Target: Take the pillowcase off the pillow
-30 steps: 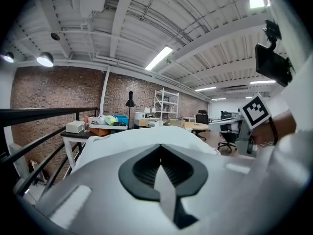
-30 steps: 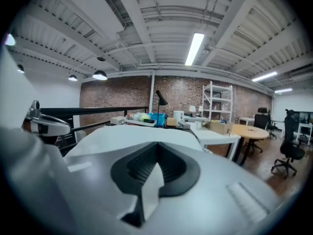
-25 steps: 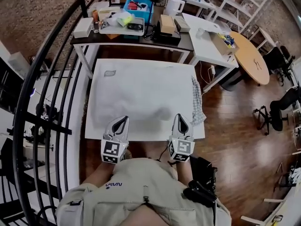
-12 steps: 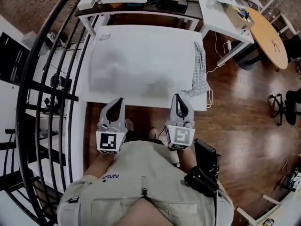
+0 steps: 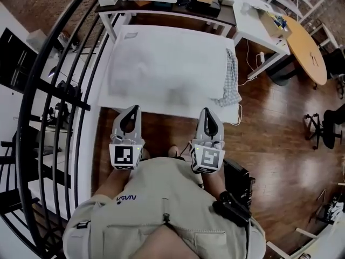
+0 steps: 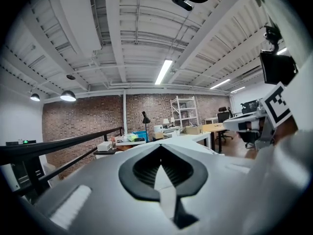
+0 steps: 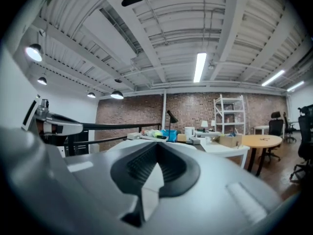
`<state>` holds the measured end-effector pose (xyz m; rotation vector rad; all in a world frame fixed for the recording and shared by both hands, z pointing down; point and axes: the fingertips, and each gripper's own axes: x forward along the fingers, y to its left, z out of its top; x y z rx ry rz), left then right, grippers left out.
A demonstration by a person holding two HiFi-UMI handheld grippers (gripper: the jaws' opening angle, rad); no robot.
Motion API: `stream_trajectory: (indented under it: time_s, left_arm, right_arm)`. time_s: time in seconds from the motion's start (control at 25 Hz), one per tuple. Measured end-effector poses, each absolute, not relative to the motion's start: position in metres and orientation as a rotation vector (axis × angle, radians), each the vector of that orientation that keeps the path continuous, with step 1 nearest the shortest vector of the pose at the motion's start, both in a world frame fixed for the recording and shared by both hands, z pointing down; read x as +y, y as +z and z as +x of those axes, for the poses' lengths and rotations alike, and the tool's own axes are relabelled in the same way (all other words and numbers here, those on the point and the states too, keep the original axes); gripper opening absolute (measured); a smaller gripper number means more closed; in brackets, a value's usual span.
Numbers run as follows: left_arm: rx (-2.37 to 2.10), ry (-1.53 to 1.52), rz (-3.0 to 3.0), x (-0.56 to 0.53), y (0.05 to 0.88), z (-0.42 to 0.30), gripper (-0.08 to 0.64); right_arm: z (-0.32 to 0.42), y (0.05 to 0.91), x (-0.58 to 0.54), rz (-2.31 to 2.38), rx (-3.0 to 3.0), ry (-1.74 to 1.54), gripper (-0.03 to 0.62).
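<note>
Compared with the earlier frame, both grippers are off the table's near edge and drawn back against the person's body, over the wooden floor. The left gripper (image 5: 132,111) and right gripper (image 5: 207,114) sit side by side, pointing toward the table (image 5: 135,100) but well clear of it.

Finger state: each gripper view shows the jaws fully together with nothing between them, so both are empty.

Task items: the white pillow (image 5: 156,72) lies flat on the table, bare and hard to tell from the white top. A checked cloth (image 5: 230,80) hangs over the table's right edge, apart from the pillow. I take it to be the removed pillowcase, which would account for the empty, retired grippers.

Only the head view shows the pillow and the cloth. The gripper views look level across the room to a brick wall and show neither; they alone settle the jaw state.
</note>
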<state>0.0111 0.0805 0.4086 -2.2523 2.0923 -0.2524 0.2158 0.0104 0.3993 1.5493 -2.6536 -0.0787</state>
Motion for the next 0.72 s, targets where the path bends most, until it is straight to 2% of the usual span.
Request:
stream_trajectory:
  time_s: [0.72]
  left_arm:
    - [2.022,-0.227,-2.329,0.083,0.420,-0.003,0.003]
  right_arm:
    - [0.202,0.413,0.026,1.613,-2.577,-0.044,0.002]
